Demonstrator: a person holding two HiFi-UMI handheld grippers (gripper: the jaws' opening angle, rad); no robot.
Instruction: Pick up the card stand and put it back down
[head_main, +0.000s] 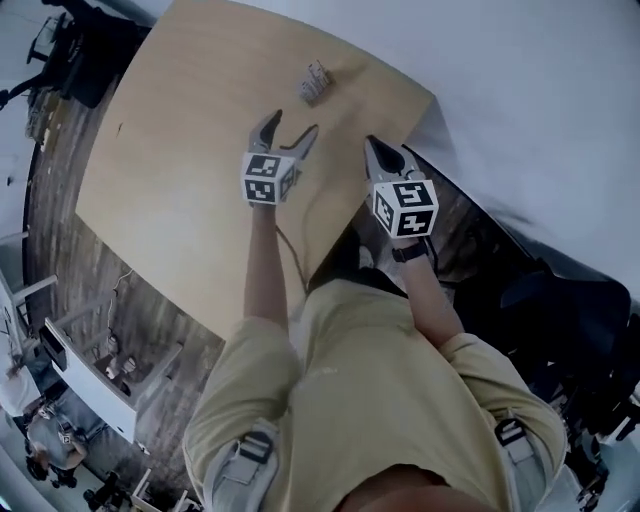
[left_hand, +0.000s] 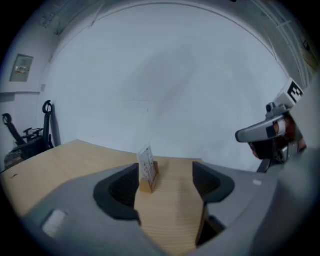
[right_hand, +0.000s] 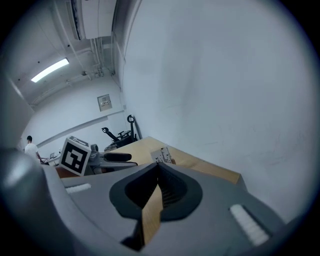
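The card stand (head_main: 315, 82), a small wooden block holding a white printed card, stands upright near the far edge of the light wooden table (head_main: 170, 170). My left gripper (head_main: 291, 125) hovers short of it with its jaws spread wide and nothing between them. In the left gripper view the card stand (left_hand: 147, 172) sits beyond the left jaw, apart from it, while the left gripper (left_hand: 165, 186) stays open. My right gripper (head_main: 372, 148) is over the table's right corner, jaws together and empty. The right gripper view shows the right gripper (right_hand: 159, 169) shut, with the card stand (right_hand: 163, 156) ahead.
A white wall (left_hand: 165, 85) rises just behind the table's far edge. The table's right corner (head_main: 428, 98) lies close to my right gripper. Dark floor and a white bench with small items (head_main: 95, 365) lie to the lower left. Parked scooters (right_hand: 117, 134) stand far off.
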